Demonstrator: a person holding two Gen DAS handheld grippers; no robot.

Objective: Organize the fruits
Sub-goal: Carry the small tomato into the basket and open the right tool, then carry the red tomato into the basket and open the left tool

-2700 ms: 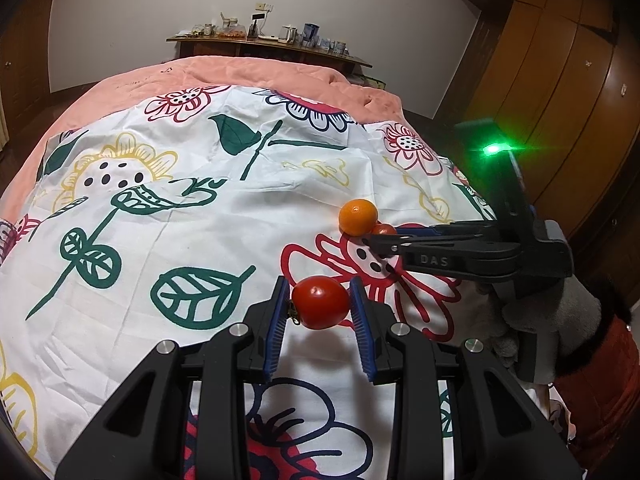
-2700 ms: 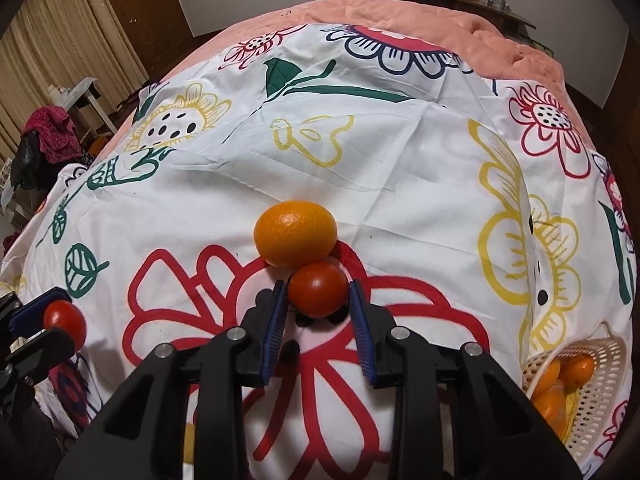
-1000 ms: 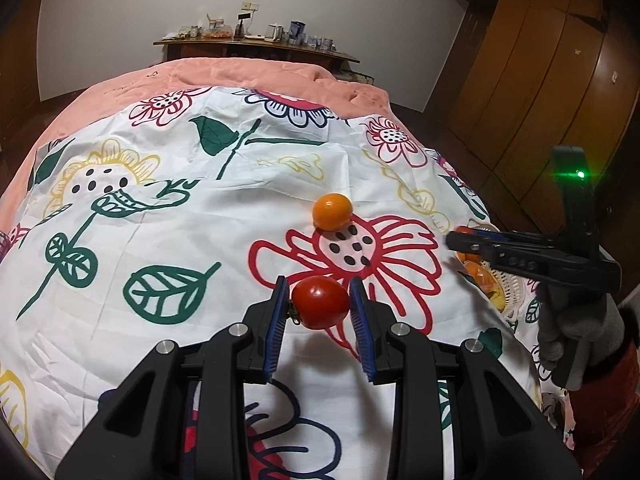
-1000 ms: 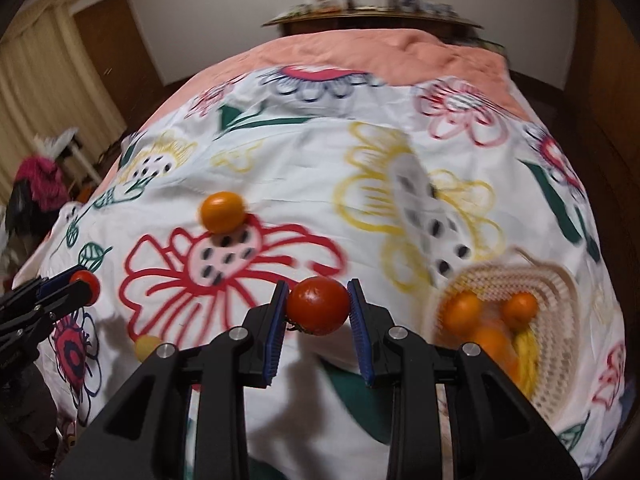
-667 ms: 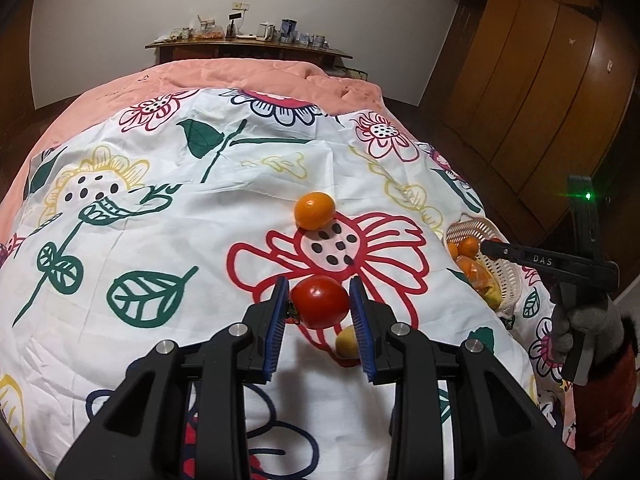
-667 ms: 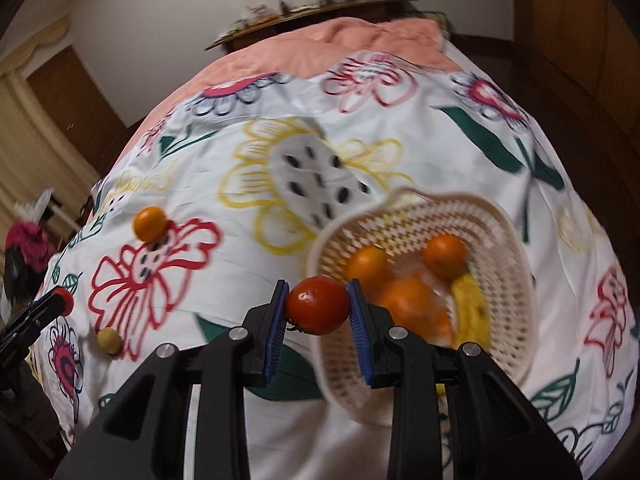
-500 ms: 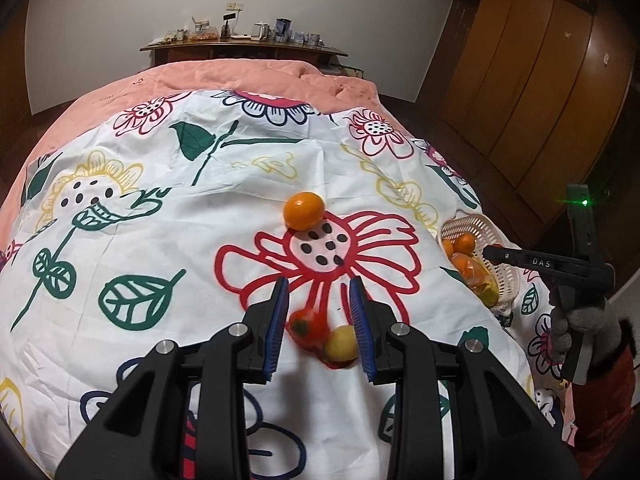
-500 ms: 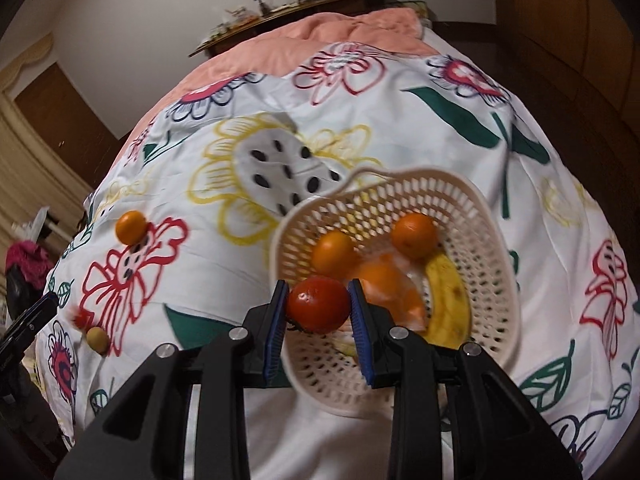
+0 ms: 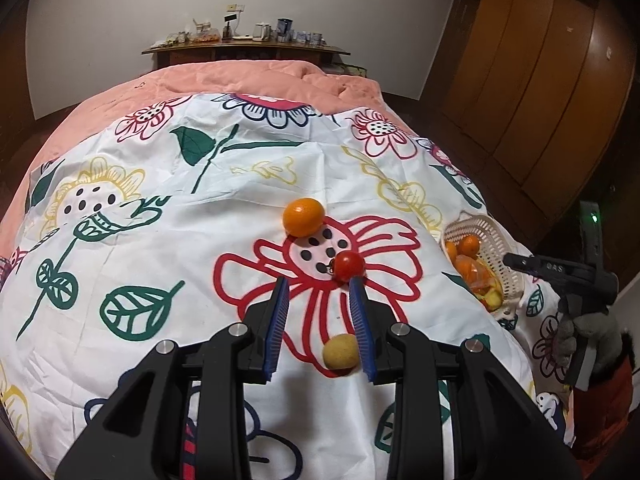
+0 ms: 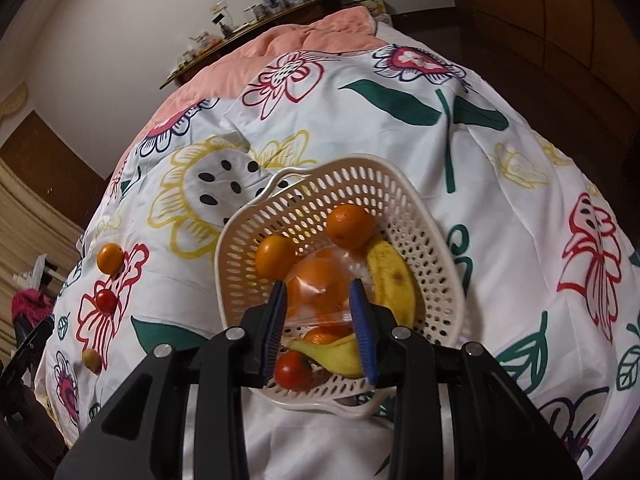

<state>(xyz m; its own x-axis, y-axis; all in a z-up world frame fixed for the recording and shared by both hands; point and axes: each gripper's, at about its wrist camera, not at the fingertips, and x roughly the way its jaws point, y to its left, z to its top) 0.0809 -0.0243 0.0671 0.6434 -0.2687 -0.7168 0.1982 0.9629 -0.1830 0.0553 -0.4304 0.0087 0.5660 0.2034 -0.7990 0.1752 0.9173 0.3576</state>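
My left gripper (image 9: 318, 292) is open a small way and holds nothing. A red tomato (image 9: 348, 266) lies on the flowered bedspread (image 9: 160, 240) just past its right fingertip. A small yellow fruit (image 9: 340, 351) rests under the right pad, and an orange (image 9: 303, 217) sits farther off. My right gripper (image 10: 318, 300) hangs over the white basket (image 10: 400, 184), its jaws opening with nothing between them. A second tomato (image 10: 292, 370) lies in the basket below the left pad, beside bananas (image 10: 390, 280), loose oranges (image 10: 350, 226) and a bagged orange (image 10: 320, 280).
The basket (image 9: 498, 240) sits near the bed's right edge, with the right gripper (image 9: 516, 261) and a gloved hand (image 9: 576, 340) beside it. A wooden wardrobe (image 9: 540, 100) stands to the right. A pink quilt (image 9: 260, 80) and a cluttered shelf (image 9: 244, 46) lie at the far end.
The left gripper's tomato dropped out onto the bedspread and rolled ahead. The right gripper carried its tomato from mid-bed over the basket and let it fall in.
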